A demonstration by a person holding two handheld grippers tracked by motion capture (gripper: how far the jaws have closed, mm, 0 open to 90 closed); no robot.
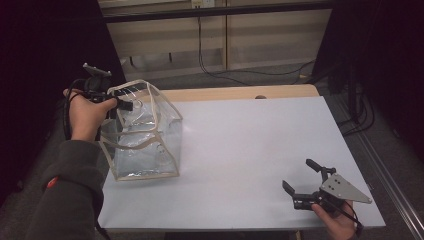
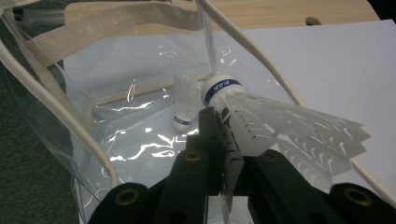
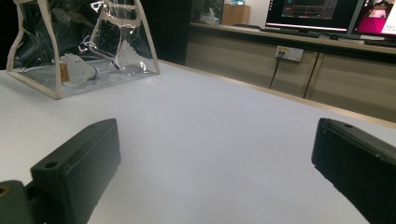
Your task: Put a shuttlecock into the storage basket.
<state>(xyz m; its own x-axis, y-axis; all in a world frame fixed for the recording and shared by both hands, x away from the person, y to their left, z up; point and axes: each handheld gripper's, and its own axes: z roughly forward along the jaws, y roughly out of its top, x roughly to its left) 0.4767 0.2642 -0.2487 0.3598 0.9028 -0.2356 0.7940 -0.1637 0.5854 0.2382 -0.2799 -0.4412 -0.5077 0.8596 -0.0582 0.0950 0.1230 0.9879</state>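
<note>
The left gripper is clamped on a white shuttlecock, holding it inside the mouth of the clear bag at the table's left edge. A second shuttlecock lies on the bag's floor. The right gripper rests near the table's front right corner, jaws wide apart and holding nothing.

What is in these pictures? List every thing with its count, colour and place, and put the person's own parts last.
Clear bag: one, transparent with cream trim and straps, at the table's left end.
Shuttlecocks: two, white with blue bands; one clamped in the left gripper over the bag's mouth, one lying in the bag.
Table: one, white top with a wooden far edge.
Cables: several, black, on the floor beyond the table.
Monitors: two, lit, on the counter behind.
Left gripper: black, shut on the shuttlecock.
Right gripper: black, jaws apart, low over the table's near right corner.
Sleeve: grey, near left.
</note>
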